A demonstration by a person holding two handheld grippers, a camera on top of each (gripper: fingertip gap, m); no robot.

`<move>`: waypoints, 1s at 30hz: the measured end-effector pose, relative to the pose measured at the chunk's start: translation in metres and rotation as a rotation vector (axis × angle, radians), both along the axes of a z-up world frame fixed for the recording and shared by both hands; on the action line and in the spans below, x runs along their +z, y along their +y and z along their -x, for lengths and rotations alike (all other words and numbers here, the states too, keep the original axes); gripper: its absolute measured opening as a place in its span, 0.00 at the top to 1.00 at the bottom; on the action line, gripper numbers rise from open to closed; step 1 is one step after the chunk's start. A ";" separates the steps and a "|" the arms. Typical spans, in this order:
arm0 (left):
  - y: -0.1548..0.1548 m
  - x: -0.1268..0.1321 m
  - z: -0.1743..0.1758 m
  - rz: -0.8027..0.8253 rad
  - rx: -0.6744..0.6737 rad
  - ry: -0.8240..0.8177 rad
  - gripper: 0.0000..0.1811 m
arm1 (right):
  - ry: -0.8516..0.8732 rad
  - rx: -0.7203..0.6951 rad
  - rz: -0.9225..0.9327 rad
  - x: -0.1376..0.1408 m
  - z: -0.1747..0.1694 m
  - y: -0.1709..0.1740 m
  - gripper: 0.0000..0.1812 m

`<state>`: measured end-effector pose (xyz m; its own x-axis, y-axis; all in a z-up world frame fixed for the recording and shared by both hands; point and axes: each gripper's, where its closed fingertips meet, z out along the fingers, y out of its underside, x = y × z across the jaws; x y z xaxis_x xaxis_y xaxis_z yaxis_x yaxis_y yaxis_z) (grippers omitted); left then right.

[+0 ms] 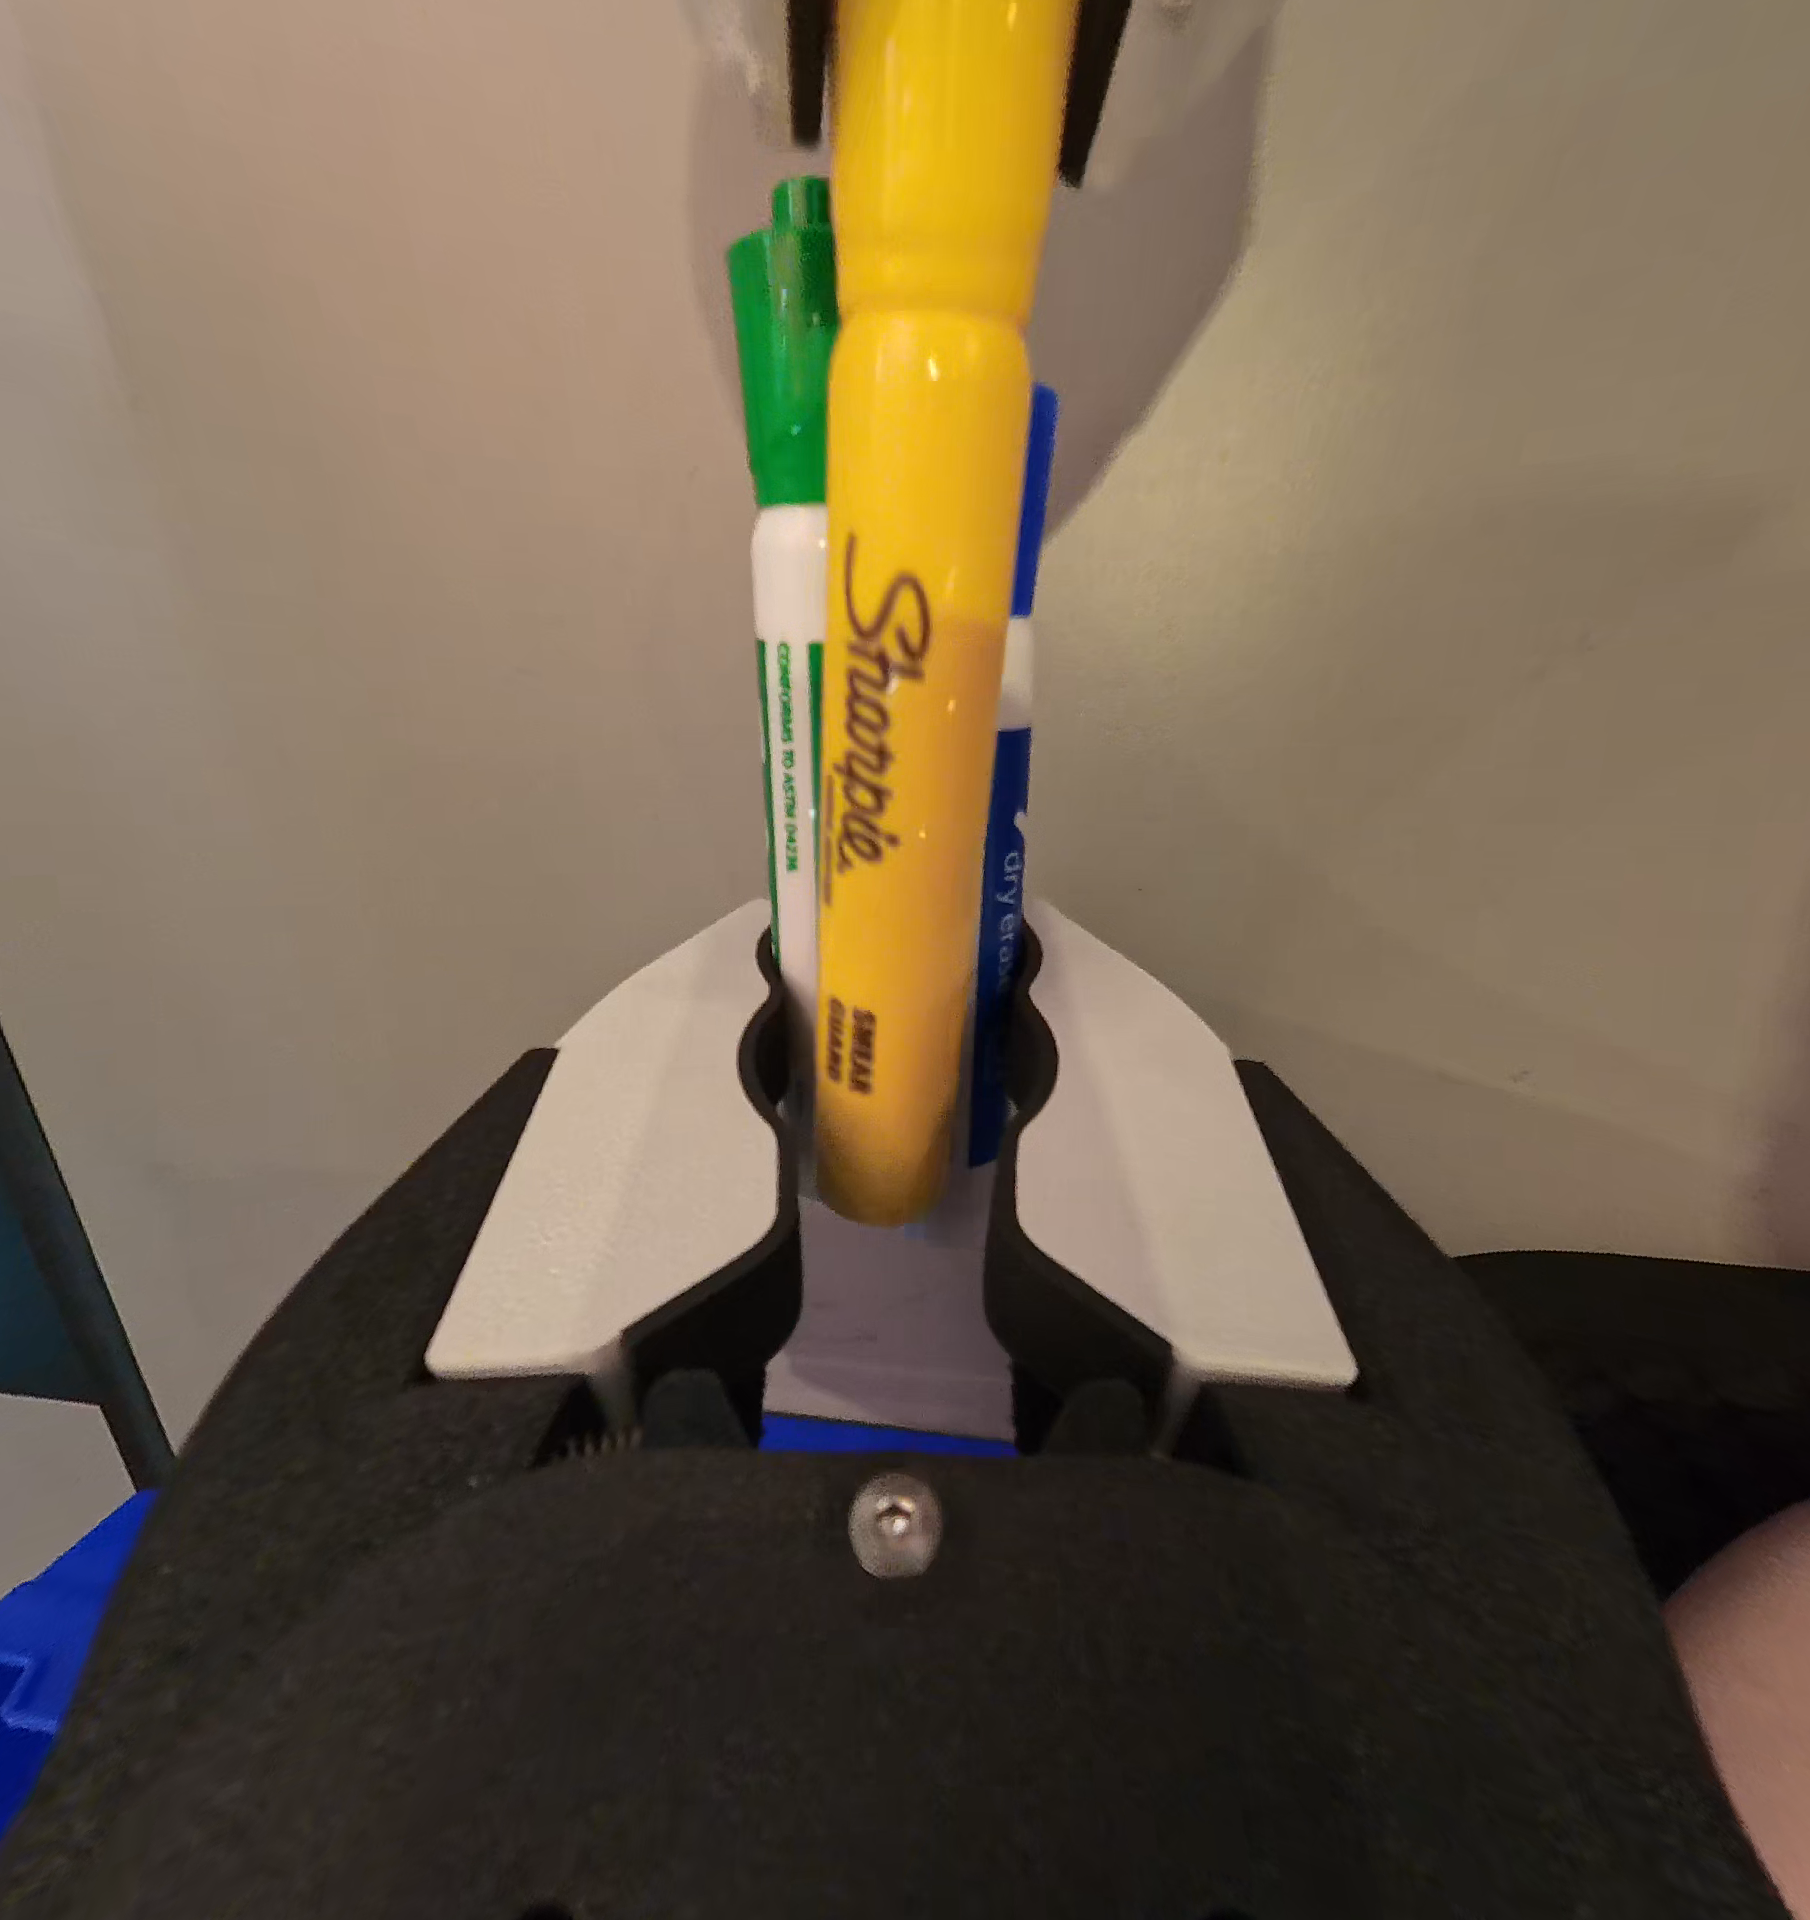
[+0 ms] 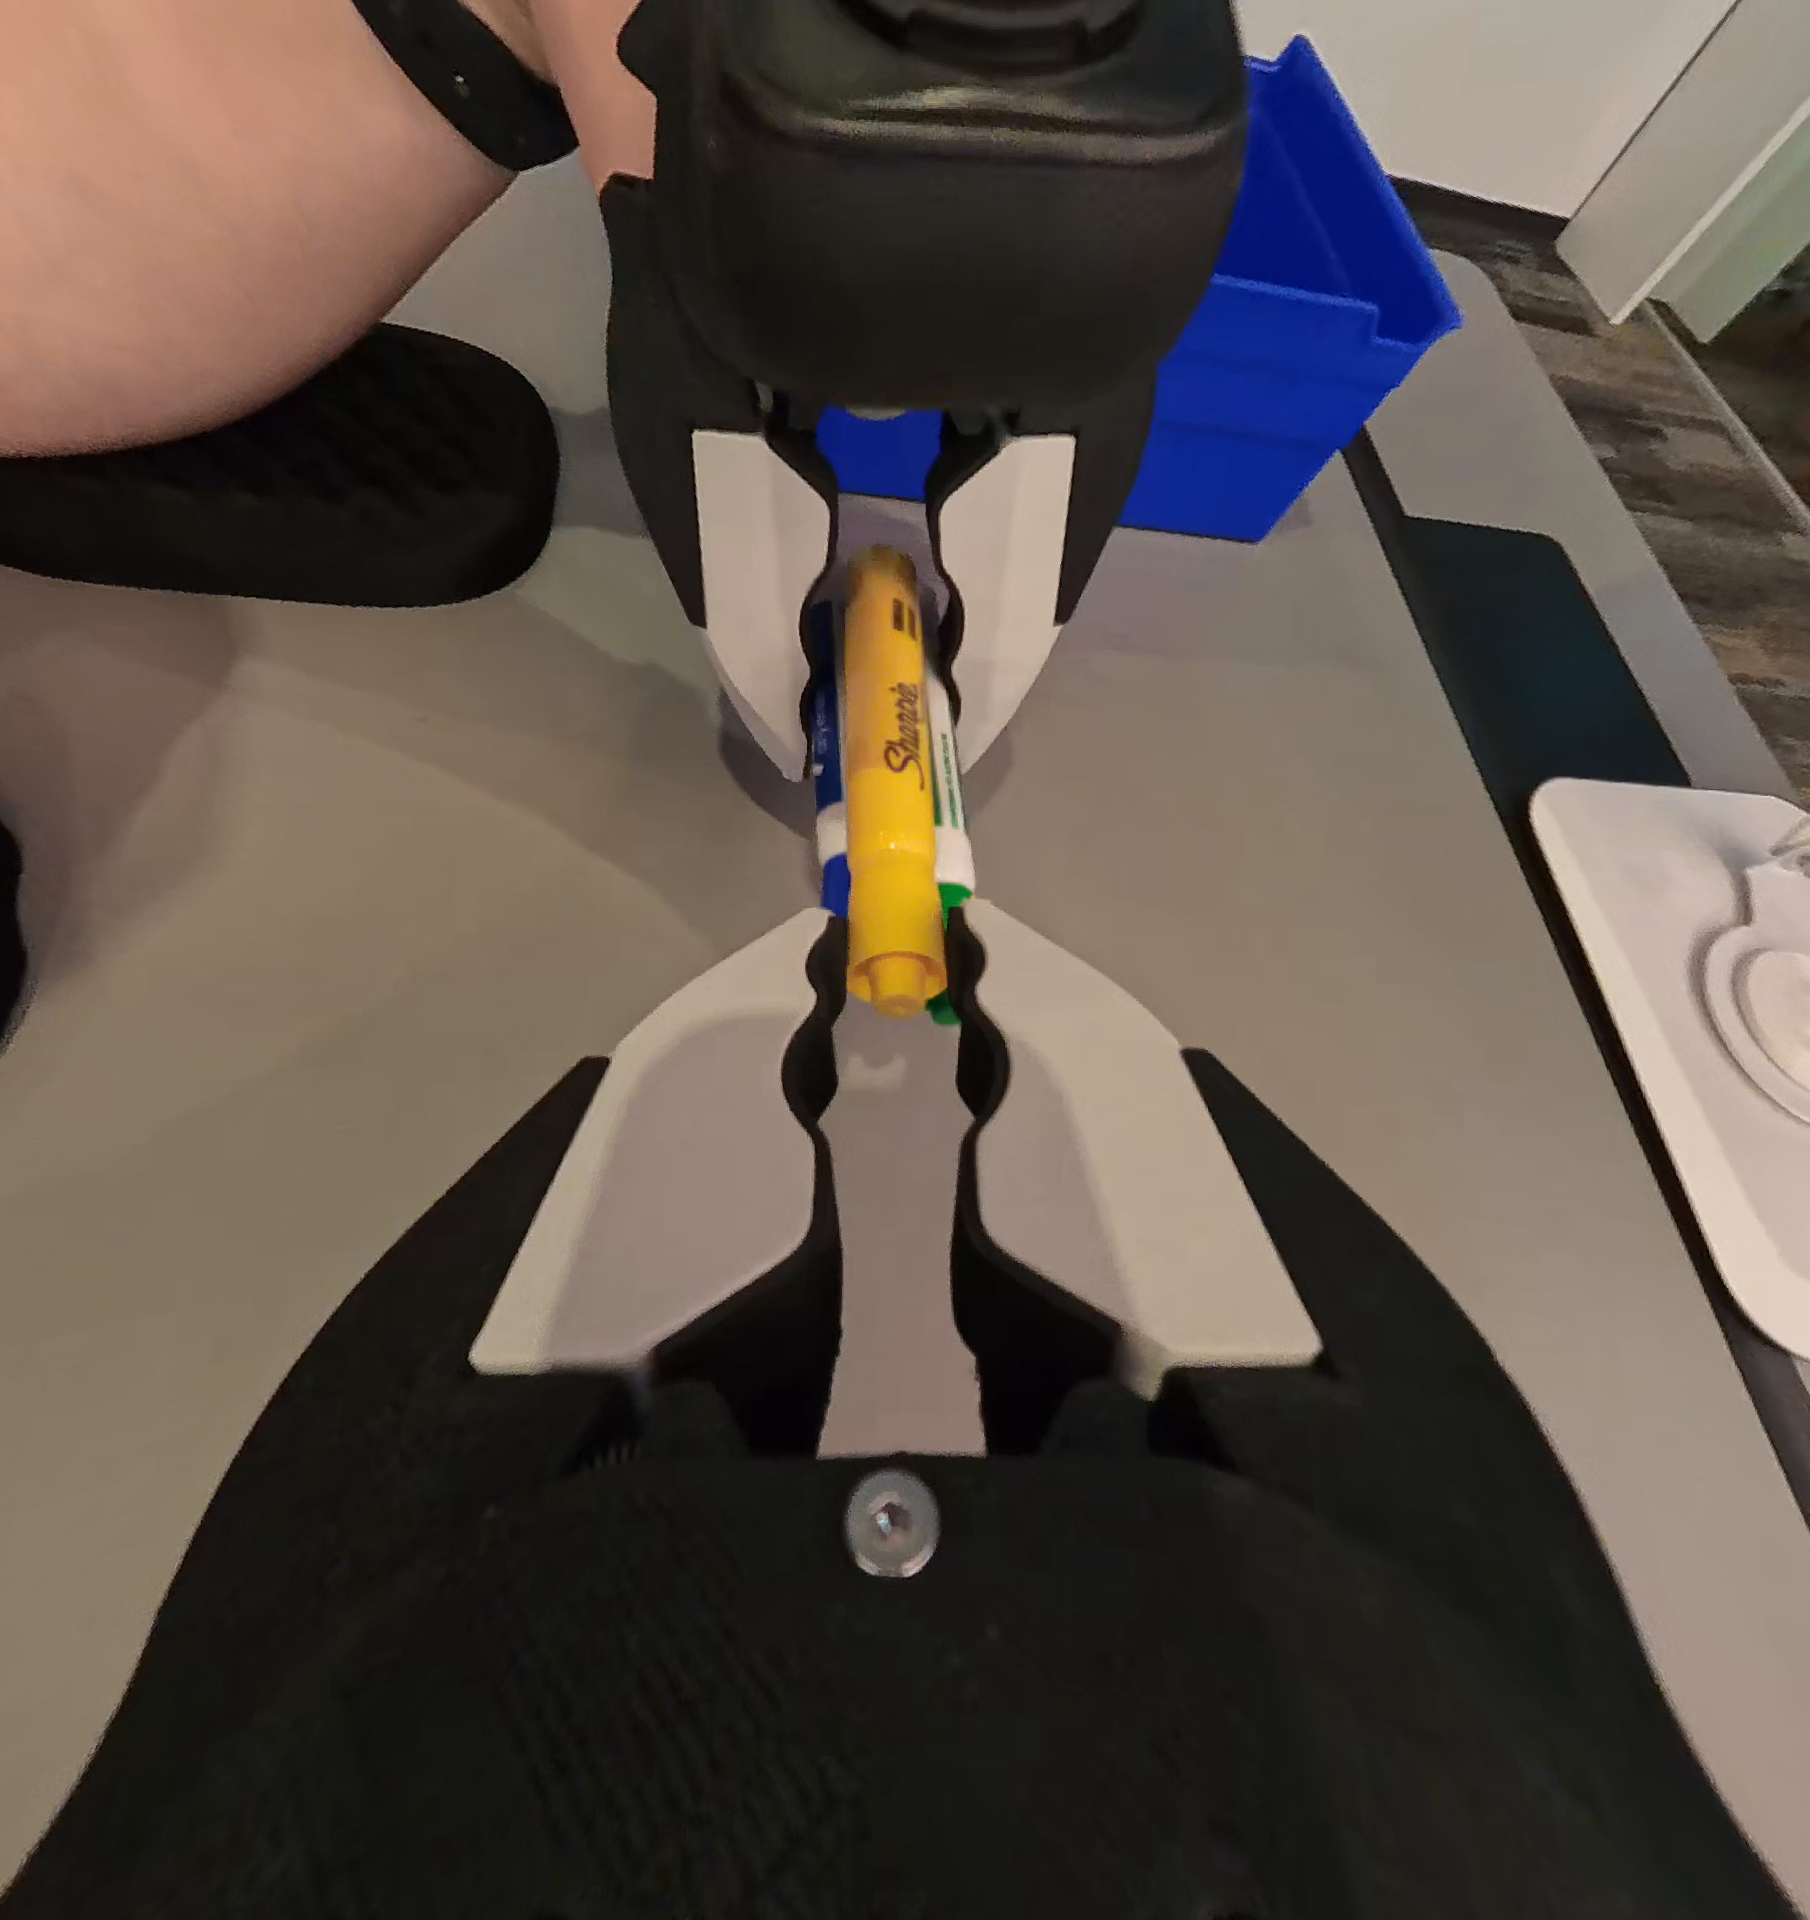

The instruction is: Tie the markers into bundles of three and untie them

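Three markers are held side by side above the grey table [image 2: 361, 935]: a yellow marker [image 1: 922, 623] [image 2: 885, 810], a green-capped white marker [image 1: 787, 416] [image 2: 953, 831] and a blue marker [image 1: 1010, 779] [image 2: 833, 862]. My left gripper [image 1: 896, 935] is shut on their rear ends and also shows in the right wrist view [image 2: 885, 769]. My right gripper [image 2: 890, 925] faces it and is closed around the cap ends; its black fingers flank the yellow cap in the left wrist view [image 1: 942, 135]. No tie or band shows on the markers.
A blue bin [image 2: 1296, 364] stands on the table behind the left gripper, and shows at the lower left of the left wrist view [image 1: 7, 1662]. A white flat base [image 2: 1659, 1039] lies at the right edge. A person's arm [image 2: 153, 208] and a black pad [image 2: 309, 468] are at the upper left. There is about 10 cm between the tips of the two grippers.
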<state>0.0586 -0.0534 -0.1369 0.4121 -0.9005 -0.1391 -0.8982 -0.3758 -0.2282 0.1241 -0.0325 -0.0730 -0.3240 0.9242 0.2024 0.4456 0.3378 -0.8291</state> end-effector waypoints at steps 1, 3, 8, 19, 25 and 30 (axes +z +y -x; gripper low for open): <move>0.000 0.000 0.001 0.001 0.003 0.001 0.79 | -0.003 0.009 0.007 -0.001 0.003 -0.001 0.89; 0.000 0.001 0.002 -0.002 0.006 0.004 0.79 | -0.012 0.020 0.012 -0.004 0.009 -0.003 0.89; -0.002 0.000 0.003 0.010 0.011 0.008 0.79 | -0.024 0.033 0.027 -0.006 0.018 -0.004 0.89; -0.003 0.003 0.008 0.013 0.025 -0.001 0.78 | 0.052 0.005 0.108 0.010 0.007 0.008 0.89; -0.004 0.006 0.016 0.006 0.045 -0.009 0.78 | 0.107 0.022 0.279 0.021 -0.020 -0.017 0.89; -0.004 0.009 0.020 0.000 0.059 -0.018 0.78 | -0.044 0.049 0.564 -0.006 -0.052 -0.102 0.89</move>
<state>0.0383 -0.0575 -0.1276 0.4668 -0.8745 -0.1316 -0.8703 -0.4278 -0.2440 0.1758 -0.1343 -0.0790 -0.3662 0.8690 -0.3326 0.4784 -0.1308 -0.8684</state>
